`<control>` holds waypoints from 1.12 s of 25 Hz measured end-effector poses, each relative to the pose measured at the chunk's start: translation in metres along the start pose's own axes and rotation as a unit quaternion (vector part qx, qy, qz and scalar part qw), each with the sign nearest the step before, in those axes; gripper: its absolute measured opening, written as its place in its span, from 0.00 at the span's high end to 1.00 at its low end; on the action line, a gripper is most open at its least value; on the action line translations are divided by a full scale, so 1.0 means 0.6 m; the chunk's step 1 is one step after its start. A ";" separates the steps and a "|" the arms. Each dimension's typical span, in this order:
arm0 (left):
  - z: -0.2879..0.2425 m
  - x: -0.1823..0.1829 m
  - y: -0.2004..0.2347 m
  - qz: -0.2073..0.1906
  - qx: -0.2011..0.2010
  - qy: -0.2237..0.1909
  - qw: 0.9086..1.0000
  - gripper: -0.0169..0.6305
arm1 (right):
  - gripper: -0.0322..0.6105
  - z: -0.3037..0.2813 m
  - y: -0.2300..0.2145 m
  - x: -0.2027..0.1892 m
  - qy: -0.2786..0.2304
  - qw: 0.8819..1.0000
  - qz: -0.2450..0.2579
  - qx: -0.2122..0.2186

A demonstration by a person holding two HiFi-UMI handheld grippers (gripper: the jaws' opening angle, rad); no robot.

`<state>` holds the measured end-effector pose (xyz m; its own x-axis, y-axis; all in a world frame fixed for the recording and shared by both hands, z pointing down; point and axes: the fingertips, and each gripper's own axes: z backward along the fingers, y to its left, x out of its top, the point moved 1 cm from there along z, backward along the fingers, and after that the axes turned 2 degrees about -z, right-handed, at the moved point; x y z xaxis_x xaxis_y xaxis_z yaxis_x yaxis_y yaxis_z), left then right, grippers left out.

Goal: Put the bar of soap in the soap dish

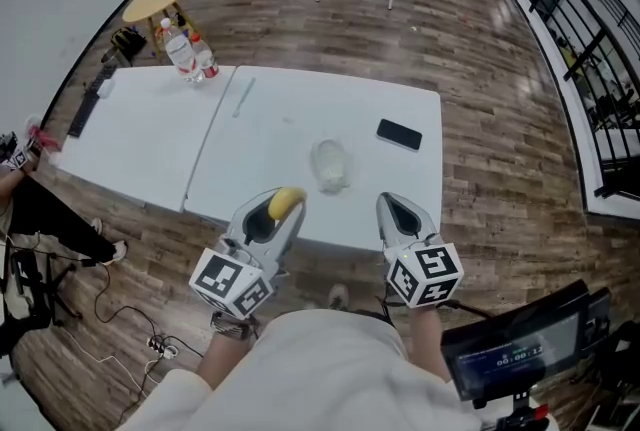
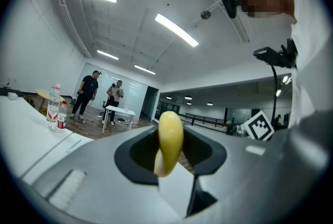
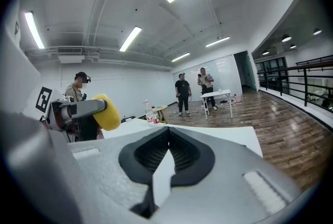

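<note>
Two grippers sit low at the near edge of the counter [image 1: 280, 119]; only yours on the left carries anything.

- Left gripper [image 1: 280, 211]: jaws clamped on the bar of soap [image 1: 287, 201], a yellow rounded bar; the left gripper view shows it pinched edge-on between the pads, most of it standing proud above them; my read is that this narrow-edge hold leaves the bar's lower side free to go into the dish first.
- Gripper held about level, soap off the counter, in the air over the near edge; judged as a carry, not yet a placing.
- Soap dish [image 1: 330, 165]: pale, translucent, on the counter between one and two o'clock from the soap in the head view; near, not touching, nothing lying in it that I can make out.
- Right gripper [image 1: 402, 215]: jaws together on nothing; at four o'clock from the dish, clear of the left's path; likely kept aside.
- Phone [image 1: 399, 134] at two o'clock from the dish; bottles [image 1: 190, 54] far off at ten o'clock.
</note>
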<state>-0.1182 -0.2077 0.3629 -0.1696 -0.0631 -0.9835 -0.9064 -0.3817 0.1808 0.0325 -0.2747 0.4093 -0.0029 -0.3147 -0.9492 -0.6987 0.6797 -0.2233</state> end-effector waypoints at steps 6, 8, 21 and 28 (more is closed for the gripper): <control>-0.027 0.002 0.013 -0.002 0.010 0.002 1.000 0.77 | 0.95 -0.023 -0.022 0.004 0.004 1.000 -0.002 0.013; -0.034 0.000 0.015 -0.001 0.013 0.004 1.000 0.77 | 0.95 -0.027 -0.029 0.004 0.007 1.000 -0.003 0.016; -0.070 -0.006 0.020 -0.004 0.026 0.017 1.000 0.77 | 0.95 -0.051 -0.073 -0.004 0.024 0.999 -0.017 0.024; -0.072 -0.019 0.032 0.011 0.019 0.029 0.999 0.77 | 0.95 -0.069 -0.063 -0.013 0.036 0.999 -0.022 0.025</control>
<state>-0.1170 -0.2538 0.3773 -0.1681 -0.1253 -0.9778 -0.9168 -0.3447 0.2018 0.0291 -0.3255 0.4346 -0.0253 -0.3904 -0.9203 -0.6631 0.6954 -0.2768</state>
